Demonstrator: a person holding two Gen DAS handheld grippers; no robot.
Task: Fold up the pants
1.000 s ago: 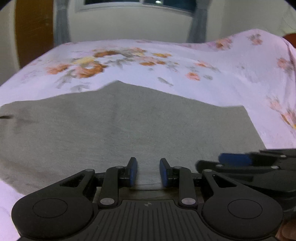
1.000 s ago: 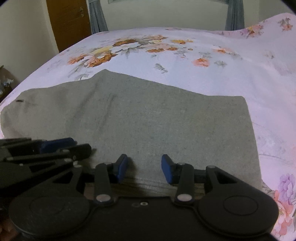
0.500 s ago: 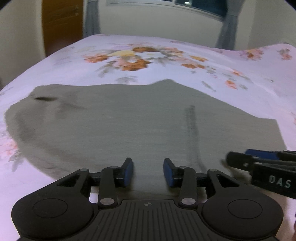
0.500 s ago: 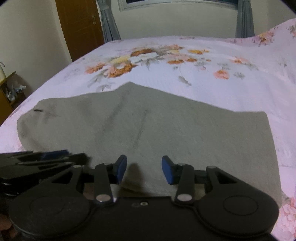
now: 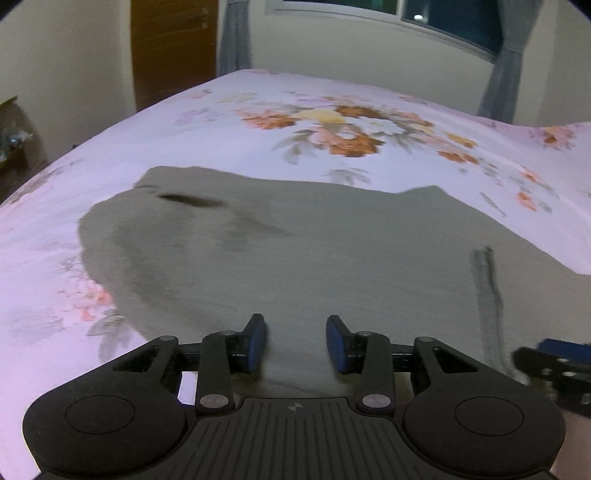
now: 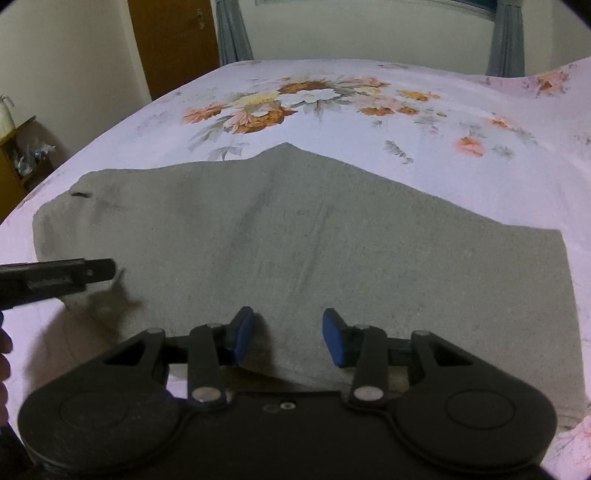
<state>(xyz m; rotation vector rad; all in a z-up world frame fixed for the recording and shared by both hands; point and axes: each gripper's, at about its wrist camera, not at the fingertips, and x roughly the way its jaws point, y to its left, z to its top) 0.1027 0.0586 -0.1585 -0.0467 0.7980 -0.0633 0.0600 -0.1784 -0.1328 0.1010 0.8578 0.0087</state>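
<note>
1. Pants, grey, are lying spread flat on the bed, near its front edge. The floral pink sheet is showing around them on the left, the far side and the right.
2. Left gripper is hovering over the near edge of the pants, toward their left end. Its blue pads are standing apart, with fabric lying under the gap and nothing pinched. The jaws have just been opening, and the cloth is not gripped.
3. Right gripper is sitting over the near edge of the pants, right of the left one. Its pads are also apart, with a gap between them; the fabric is passing below and is not clamped. So it is released too.
4. In the right wrist view, the left gripper is poking in from the left edge, over the left part of the pants. A hand is partly showing at that same edge.
5. In the left wrist view, the right gripper is showing at the lower right, just beside the pants' near edge.
6. A dark crease or seam is running across the right part of the pants. A small dark slit is sitting near the far left end; I cannot tell what it is.
7. Background: a brown door, grey curtains and a window are standing behind the bed. The left wrist view is blurred.
</note>
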